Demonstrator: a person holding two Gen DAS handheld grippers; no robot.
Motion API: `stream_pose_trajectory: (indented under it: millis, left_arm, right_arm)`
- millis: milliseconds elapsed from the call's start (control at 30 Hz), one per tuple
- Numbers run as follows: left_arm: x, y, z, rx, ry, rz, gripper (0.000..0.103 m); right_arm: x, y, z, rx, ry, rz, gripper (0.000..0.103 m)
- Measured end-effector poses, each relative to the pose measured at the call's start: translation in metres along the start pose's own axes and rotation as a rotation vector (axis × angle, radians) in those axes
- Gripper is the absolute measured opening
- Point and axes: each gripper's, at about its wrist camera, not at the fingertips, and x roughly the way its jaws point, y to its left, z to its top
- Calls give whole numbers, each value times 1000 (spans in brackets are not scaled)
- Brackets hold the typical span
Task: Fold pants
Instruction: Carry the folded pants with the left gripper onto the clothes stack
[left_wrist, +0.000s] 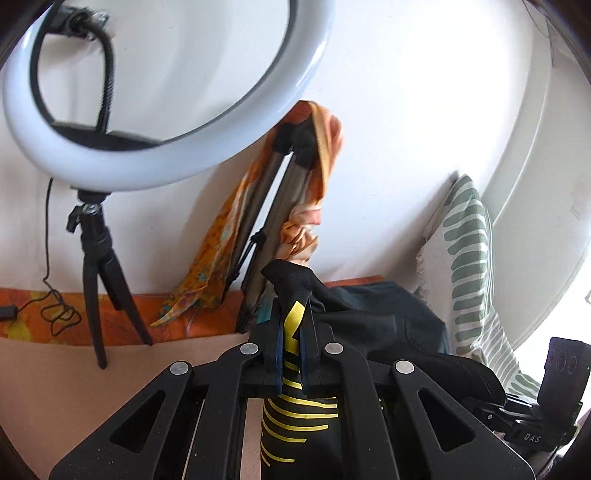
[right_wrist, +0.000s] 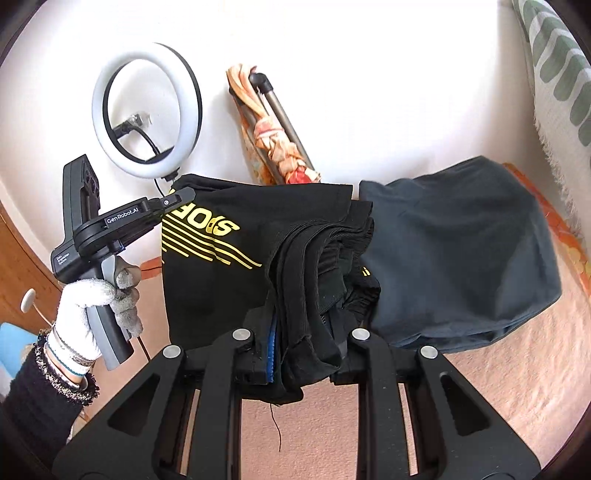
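The black pants (right_wrist: 221, 266) with yellow stripes and lettering hang in the air, stretched between both grippers. My left gripper (left_wrist: 291, 332) is shut on one corner of the fabric (left_wrist: 291, 291), with the yellow print running between its fingers. It also shows in the right wrist view (right_wrist: 177, 197), held by a gloved hand. My right gripper (right_wrist: 306, 332) is shut on the bunched waistband end (right_wrist: 325, 266). The right gripper's body (left_wrist: 535, 417) shows at the lower right of the left wrist view.
A dark grey folded garment (right_wrist: 461, 251) lies on the peach bedsheet (right_wrist: 517, 369) at the right. A ring light (right_wrist: 147, 110) on a small tripod and a folded stand wrapped in orange cloth (right_wrist: 273, 136) lean at the white wall. A green-striped pillow (left_wrist: 469, 258) stands at right.
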Motion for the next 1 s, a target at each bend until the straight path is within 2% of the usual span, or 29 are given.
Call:
stream_pose_trajectory:
  millis: [267,467,633,867,1000]
  left_arm:
    - [27,-57,23,42,-42,-74,5]
    - [56,-82,31,40,-48,-108,5]
    - [86,-95,31,37,-38,-115,5]
    - [143,-92,20,27,40,-61,5]
    - [176,-83,3,39,145,46,8]
  right_arm:
    - [-45,-39,39,-56,-75,-89,21]
    - [-52,-79,59,-81,-88,-170,21]
    - [-67,-79,71,-121,-95,-217,21]
    - [-40,-93,61,-36,-32,-151,21]
    - [-13,-116,44,63,44,-62,21]
